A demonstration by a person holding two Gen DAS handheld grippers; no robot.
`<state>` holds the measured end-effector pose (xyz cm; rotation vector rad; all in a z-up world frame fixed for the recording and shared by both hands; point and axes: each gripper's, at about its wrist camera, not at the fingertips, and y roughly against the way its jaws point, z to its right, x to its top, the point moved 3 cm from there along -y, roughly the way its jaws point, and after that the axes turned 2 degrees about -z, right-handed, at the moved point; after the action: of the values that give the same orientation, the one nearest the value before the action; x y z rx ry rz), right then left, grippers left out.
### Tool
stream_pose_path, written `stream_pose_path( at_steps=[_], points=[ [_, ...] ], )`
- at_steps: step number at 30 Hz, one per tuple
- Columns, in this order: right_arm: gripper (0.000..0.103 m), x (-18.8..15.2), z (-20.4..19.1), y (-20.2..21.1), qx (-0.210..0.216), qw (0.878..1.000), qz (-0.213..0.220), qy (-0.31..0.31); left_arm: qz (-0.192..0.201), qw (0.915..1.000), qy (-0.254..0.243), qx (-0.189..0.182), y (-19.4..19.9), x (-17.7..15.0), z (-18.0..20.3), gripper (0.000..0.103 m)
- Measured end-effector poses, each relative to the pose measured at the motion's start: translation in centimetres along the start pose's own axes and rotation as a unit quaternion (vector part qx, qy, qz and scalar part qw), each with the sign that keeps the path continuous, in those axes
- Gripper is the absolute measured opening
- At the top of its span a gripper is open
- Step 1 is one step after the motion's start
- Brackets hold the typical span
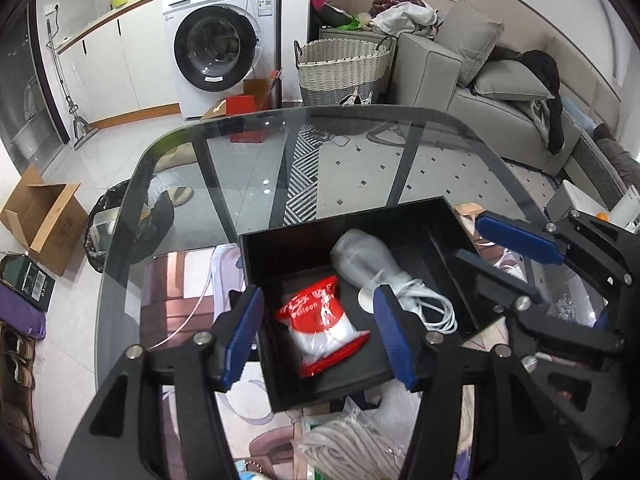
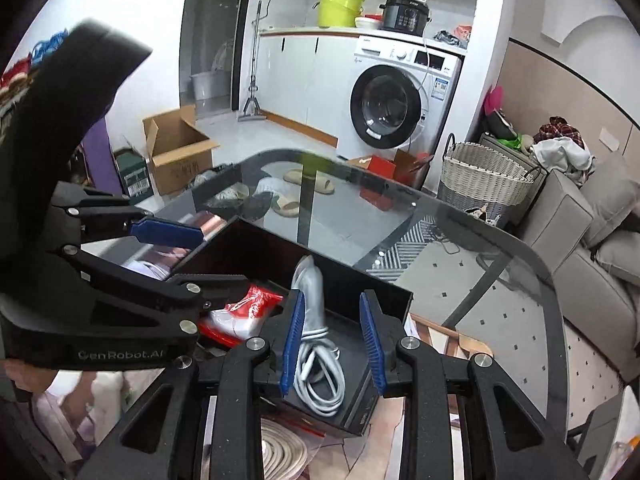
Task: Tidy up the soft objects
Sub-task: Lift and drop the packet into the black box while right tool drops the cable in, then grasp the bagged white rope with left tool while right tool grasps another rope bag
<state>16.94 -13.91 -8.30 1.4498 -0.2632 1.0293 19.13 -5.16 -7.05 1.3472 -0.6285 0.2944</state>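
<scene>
A black open box [image 1: 340, 218] stands on the glass table [image 1: 320, 152]. A red and white packet [image 1: 320, 328] lies on its floor, with a grey bag [image 1: 360, 256] and a coiled white cable [image 1: 436, 312] beside it. My left gripper [image 1: 318, 296] hangs open over the packet, its blue pads clear of both sides. My right gripper [image 2: 332, 296] hovers over the box's right side, its jaws drawn in to a narrow gap with nothing gripped. The cable [image 2: 320, 376] and bag [image 2: 314, 292] lie below it. The right wrist view shows the left gripper [image 2: 222, 258] above the packet [image 2: 256, 300].
A bundle of beige rope [image 1: 352, 448] and a coiled flat strap [image 2: 280, 456] lie near the table's front edge. Beyond the table are a wicker basket [image 1: 344, 68], a grey sofa [image 1: 500, 92], a washing machine [image 1: 220, 40] and a cardboard box [image 1: 40, 216] on the floor.
</scene>
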Motion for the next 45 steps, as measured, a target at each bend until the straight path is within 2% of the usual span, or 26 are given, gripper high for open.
stream_pose_path(
  at_steps=[2, 6, 9, 11, 13, 16, 20, 24, 26, 28, 33, 39, 45],
  points=[
    [0.029, 0.1, 0.3, 1.1, 0.008, 1.000, 0.009, -0.013, 0.003, 1.0000, 0.002, -0.007, 1.0, -0.3, -0.3, 0.064],
    [0.032, -0.4, 0.7, 3.5, 0.031, 0.999, 0.010, -0.042, -0.018, 0.9992, -0.007, -0.034, 2.2, -2.0, 0.0, 0.065],
    [0.034, -1.7, 0.7, 4.2, 0.074, 0.993, -0.023, -0.087, -0.046, 0.9978, -0.033, -0.033, 2.1, -3.9, 0.8, 0.072],
    [0.035, -2.7, 0.6, 4.4, 0.109, 0.986, -0.041, -0.115, -0.056, 0.9968, -0.052, -0.023, 2.1, -5.2, 1.4, 0.073],
    [0.040, -3.4, 0.1, 4.5, 0.127, 0.983, -0.054, -0.123, -0.067, 0.9957, -0.059, -0.028, 2.0, -6.1, 1.6, 0.075],
    [0.051, -4.3, -0.8, 4.6, 0.124, 0.984, -0.067, -0.112, -0.091, 0.9934, -0.055, -0.044, 1.4, -7.0, 1.6, 0.077],
    [0.051, -5.6, -1.2, 4.1, 0.120, 0.981, -0.087, -0.125, -0.122, 0.9905, -0.036, -0.052, 0.3, -7.5, 1.3, 0.077],
    [0.051, -6.7, -1.2, 3.4, 0.115, 0.980, -0.104, -0.123, -0.137, 0.9888, -0.032, -0.049, -0.3, -7.9, 1.1, 0.078],
    [0.051, -7.3, -1.3, 2.8, 0.118, 0.978, -0.114, -0.127, -0.143, 0.9881, -0.029, -0.048, -0.4, -8.1, 0.9, 0.079],
    [0.051, -7.9, -1.3, 2.4, 0.123, 0.976, -0.126, -0.130, -0.148, 0.9875, -0.029, -0.046, -0.6, -8.3, 0.9, 0.085],
    [0.053, -8.6, -1.1, 1.5, 0.125, 0.973, -0.141, -0.136, -0.170, 0.9838, -0.017, -0.053, -1.6, -8.7, 0.8, 0.087],
    [0.059, -8.8, -1.3, 1.3, 0.126, 0.972, -0.143, -0.139, -0.185, 0.9808, -0.022, -0.057, -1.9, -9.4, 0.9, 0.087],
    [0.060, -9.1, -1.4, 1.4, 0.126, 0.972, -0.144, -0.136, -0.187, 0.9802, -0.020, -0.061, -1.0, -9.7, 0.5, 0.087]
  ],
)
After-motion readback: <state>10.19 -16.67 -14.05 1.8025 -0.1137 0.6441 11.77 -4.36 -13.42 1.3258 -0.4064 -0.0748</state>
